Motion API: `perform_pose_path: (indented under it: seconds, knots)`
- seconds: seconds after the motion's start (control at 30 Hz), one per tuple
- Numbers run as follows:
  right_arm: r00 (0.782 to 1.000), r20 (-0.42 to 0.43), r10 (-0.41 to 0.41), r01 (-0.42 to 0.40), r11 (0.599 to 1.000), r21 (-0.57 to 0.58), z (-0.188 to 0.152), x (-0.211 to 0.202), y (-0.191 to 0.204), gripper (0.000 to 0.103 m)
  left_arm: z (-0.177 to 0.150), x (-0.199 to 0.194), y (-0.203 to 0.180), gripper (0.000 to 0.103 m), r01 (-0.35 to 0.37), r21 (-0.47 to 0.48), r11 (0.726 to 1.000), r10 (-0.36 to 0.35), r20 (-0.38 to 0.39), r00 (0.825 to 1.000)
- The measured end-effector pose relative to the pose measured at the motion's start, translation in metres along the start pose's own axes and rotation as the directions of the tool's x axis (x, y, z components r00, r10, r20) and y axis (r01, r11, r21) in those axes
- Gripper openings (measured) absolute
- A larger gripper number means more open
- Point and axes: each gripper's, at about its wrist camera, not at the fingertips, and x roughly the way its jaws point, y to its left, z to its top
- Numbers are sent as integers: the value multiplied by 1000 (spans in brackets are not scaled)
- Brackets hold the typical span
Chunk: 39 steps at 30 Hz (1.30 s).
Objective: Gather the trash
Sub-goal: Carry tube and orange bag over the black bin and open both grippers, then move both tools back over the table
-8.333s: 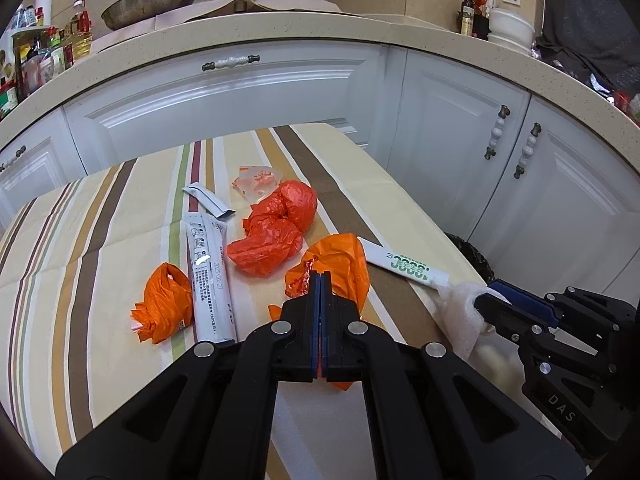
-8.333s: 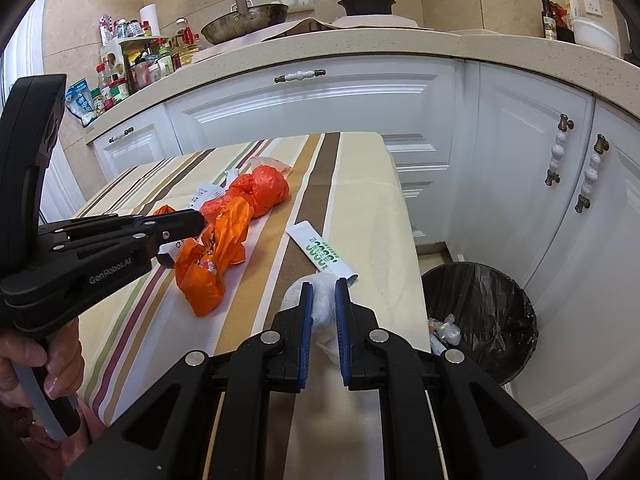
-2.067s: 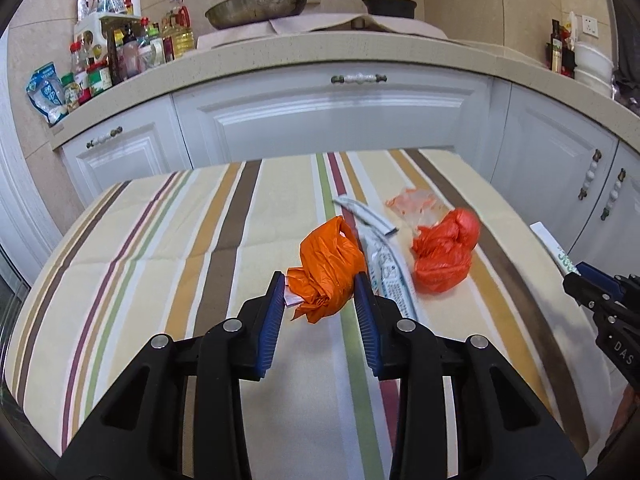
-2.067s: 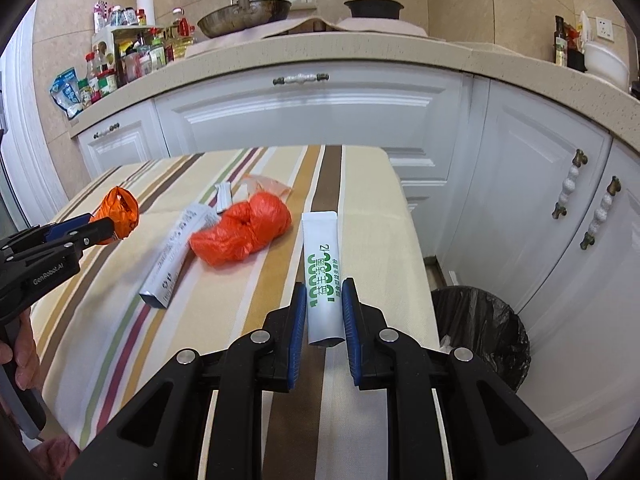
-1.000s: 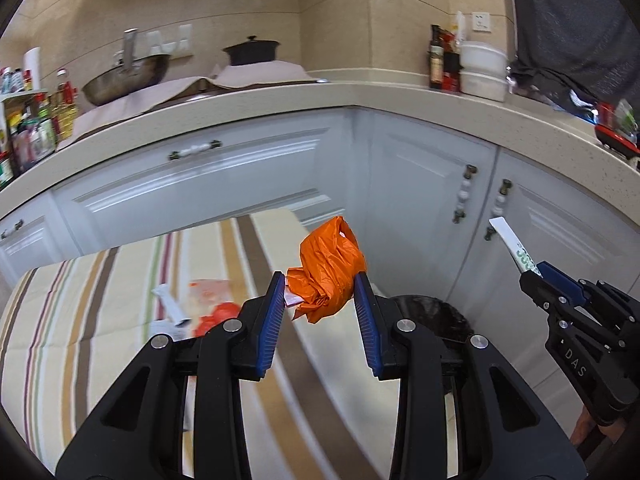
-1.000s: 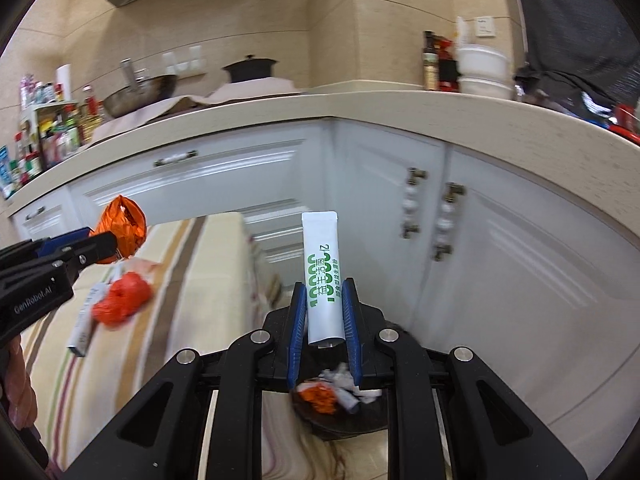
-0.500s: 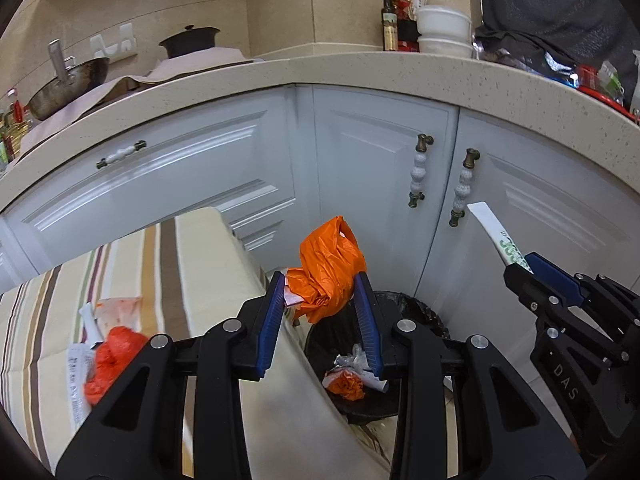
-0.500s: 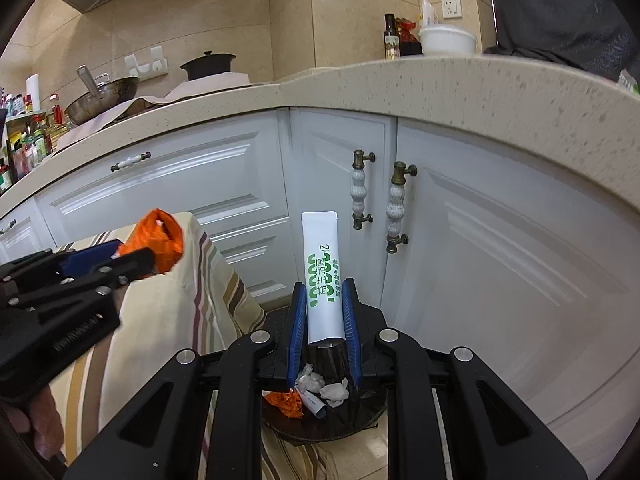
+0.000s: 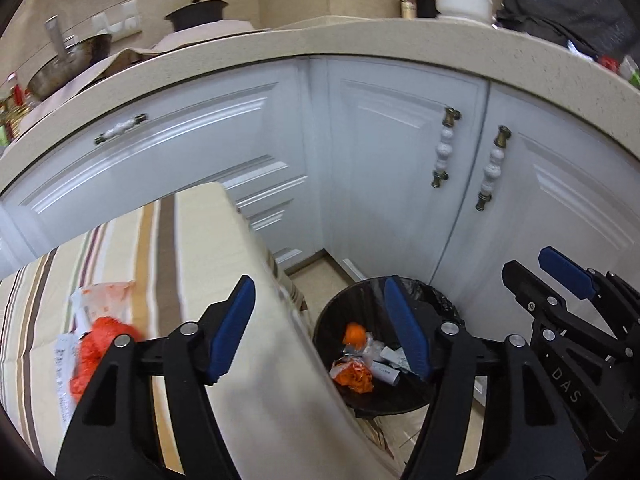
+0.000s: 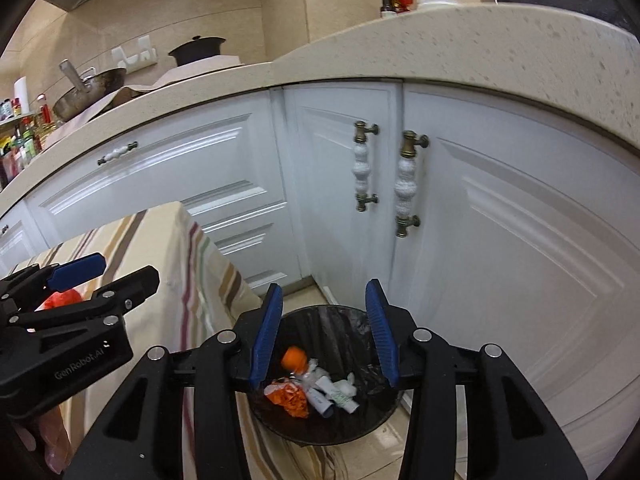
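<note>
Both grippers opening, bag and tube dropped

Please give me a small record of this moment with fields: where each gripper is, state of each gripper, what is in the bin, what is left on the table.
left gripper: above the table edge and the bin, fingers opening, nothing between them
right gripper: over the bin, fingers opening, nothing between them
bin: black liner, on the floor by the white cabinets
bin contents: orange bag, small orange piece, white tube, white scraps
table: striped cloth
left on table: red-orange bag, white packets beside it, blurred
</note>
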Motion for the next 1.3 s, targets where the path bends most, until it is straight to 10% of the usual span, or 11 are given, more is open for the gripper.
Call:
perform_pose_path:
  seconds: [0.37,1.3]
  knots:
    - [989,20,149,-148,987,-59,9,-12,74,51,-23,-58,96,72,-157,-126,980,161,21,987]
    - [941,-105,322,-339,902,-266,-13,14,264,64,-96,-152,300,74,-437,-417,797,461,-47,886]
